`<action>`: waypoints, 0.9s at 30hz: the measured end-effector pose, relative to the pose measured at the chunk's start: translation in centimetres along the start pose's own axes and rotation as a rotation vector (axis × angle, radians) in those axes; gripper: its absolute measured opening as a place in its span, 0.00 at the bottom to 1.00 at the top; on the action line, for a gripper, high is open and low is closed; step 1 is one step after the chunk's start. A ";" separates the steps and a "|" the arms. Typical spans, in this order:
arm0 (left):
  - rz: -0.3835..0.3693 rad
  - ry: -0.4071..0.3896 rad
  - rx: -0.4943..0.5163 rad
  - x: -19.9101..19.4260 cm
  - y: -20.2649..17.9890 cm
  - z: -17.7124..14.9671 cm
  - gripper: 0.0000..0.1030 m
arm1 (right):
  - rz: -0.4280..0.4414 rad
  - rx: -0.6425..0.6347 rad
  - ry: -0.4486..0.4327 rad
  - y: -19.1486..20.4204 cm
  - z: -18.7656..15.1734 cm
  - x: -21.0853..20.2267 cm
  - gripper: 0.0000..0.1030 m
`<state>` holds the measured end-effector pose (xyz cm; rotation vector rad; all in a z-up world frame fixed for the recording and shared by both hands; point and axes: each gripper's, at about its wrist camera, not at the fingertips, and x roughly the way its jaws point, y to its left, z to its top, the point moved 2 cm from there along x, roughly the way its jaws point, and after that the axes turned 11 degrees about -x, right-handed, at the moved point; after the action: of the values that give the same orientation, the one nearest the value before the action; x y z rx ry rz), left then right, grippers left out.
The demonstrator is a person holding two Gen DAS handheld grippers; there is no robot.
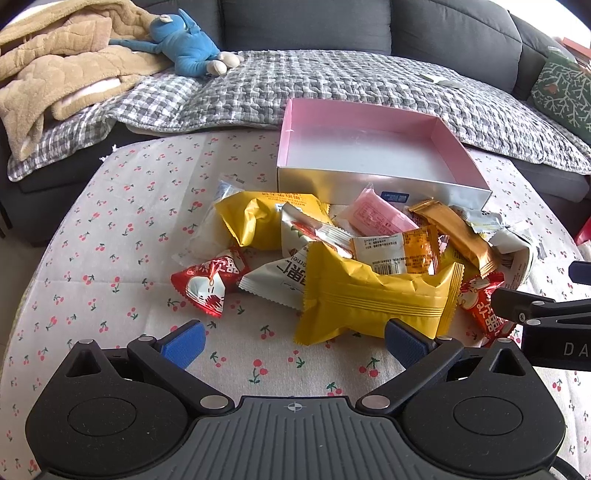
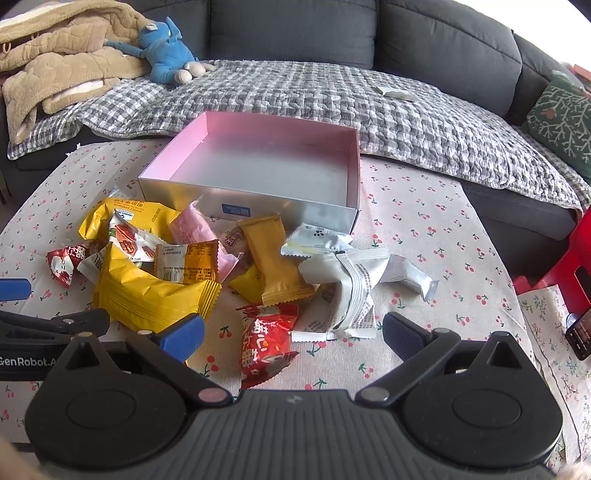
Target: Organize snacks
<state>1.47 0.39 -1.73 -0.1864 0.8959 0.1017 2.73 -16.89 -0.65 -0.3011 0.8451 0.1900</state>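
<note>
Snacks [image 2: 192, 266] are heaped in loose wrappers on the desk [image 2: 424, 221], just in front of an open box [image 2: 251, 199] with pink inner walls and a silver outside (nothing is seen inside it). A large yellow packet [image 1: 373, 295] lies nearest the left hand-held gripper [image 1: 293, 341], whose blue-padded fingers are spread wide apart with nothing between them; its right finger is seen close by the packet's lower edge. A red packet [image 2: 264, 343] lies between the parted fingers of the right hand-held gripper [image 2: 291, 334], which is likewise released and holds nothing. Another red packet [image 1: 210, 284] sits apart at the left of the heap, and white packets [image 2: 351, 284] are spread to the right. An orange-gold packet [image 2: 273, 258] rests tilted across the middle. The desk is covered by a cherry-print cloth. Behind it a dark grey sofa [image 1: 443, 33] is draped with a grey checked quilt [image 1: 332, 85], on which a blue plush toy [image 1: 188, 48] and a tan blanket [image 1: 62, 62] lie.
</note>
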 end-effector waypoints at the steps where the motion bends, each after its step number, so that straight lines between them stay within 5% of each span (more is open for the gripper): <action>1: 0.000 0.000 0.000 0.0 0.0 0.0 1.00 | 0.001 0.000 0.000 0.0 0.0 0.0 1.00; 27: -0.014 0.025 0.058 0.3 -0.2 0.6 1.00 | 0.025 -0.005 0.021 -1.4 0.6 -0.1 1.00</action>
<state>2.18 0.30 -1.57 -0.1400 0.9215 0.0608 3.53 -18.02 0.06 -0.2976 0.8694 0.2122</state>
